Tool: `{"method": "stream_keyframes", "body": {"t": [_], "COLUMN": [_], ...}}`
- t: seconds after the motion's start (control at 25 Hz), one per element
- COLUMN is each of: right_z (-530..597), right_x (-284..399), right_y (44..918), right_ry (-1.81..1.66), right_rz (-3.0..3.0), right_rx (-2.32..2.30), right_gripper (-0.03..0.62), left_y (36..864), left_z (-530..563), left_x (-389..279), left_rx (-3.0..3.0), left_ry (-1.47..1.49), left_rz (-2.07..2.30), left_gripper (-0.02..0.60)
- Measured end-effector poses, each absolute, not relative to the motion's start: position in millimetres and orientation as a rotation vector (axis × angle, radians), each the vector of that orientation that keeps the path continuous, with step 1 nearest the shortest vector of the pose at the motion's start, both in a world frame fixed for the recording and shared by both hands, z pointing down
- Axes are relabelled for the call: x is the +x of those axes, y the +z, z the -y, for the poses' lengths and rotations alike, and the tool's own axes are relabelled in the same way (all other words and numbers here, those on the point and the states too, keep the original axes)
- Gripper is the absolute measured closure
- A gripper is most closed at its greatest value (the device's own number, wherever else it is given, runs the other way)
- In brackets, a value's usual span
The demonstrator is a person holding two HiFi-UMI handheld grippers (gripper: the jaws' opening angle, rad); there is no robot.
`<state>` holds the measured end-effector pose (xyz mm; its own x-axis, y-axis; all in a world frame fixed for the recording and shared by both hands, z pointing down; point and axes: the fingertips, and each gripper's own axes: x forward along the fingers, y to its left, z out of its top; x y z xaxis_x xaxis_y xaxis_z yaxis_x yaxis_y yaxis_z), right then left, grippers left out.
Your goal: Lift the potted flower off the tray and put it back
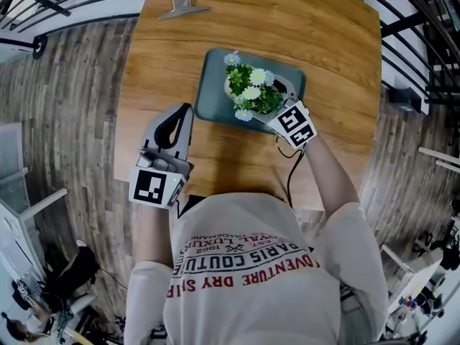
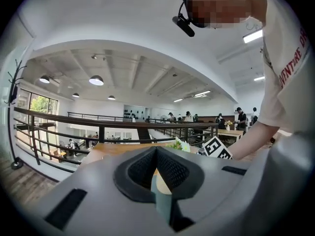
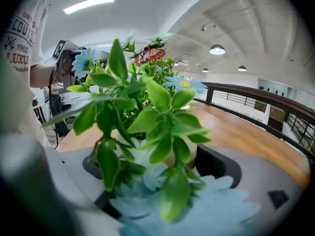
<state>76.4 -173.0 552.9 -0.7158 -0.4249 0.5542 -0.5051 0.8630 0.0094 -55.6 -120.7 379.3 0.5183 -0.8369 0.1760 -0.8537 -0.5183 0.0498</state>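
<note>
- Head view: right tool is gripping the pot at the tray, reaching in from the near-right side.
- Left tool is idling closed and empty, farther from the pot.

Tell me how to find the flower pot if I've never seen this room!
Find the long wooden table, then the dark teal rectangular tray near its middle. There, between the jaws of the right claw, is the small pale pot of white and blue daisies. It's the only plant; its one neighbour, a flat silvery clip, lies at the table's far end.
</note>
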Motion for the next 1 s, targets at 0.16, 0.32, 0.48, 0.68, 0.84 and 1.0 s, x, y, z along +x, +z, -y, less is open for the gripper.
{"method": "stream_keyframes", "body": {"t": [0.16, 0.32, 0.48, 0.68, 0.84, 1.0], "right_z": [180, 183, 178, 180, 180, 181], "right_x": [69, 59, 48, 43, 47, 44], "right_y": [576, 589, 599, 608, 615, 615], "right_ry": [0.196, 0.194, 0.186, 0.216, 0.201, 0.222], "right_rz": [2.462, 2.457, 2.466, 2.498, 2.514, 2.522], "right_rx": [0.605, 0.535, 0.466, 0.442, 0.449, 0.436], "right_gripper": [0.123, 0.123, 0.123, 0.125, 0.125, 0.125], "left_y": [389, 401, 410, 420, 425, 428], "left_z": [124, 126, 121, 120, 121, 123], "left_x": [-59, -66, -71, -69, -70, -71], "left_rx": [2.596, 2.566, 2.543, 2.542, 2.534, 2.531], "left_ry": [0.191, 0.207, 0.219, 0.249, 0.264, 0.271], "left_rz": [1.489, 1.512, 1.515, 1.501, 1.497, 1.491], "left_gripper": [0.569, 0.569, 0.569, 0.569, 0.569, 0.569]}}
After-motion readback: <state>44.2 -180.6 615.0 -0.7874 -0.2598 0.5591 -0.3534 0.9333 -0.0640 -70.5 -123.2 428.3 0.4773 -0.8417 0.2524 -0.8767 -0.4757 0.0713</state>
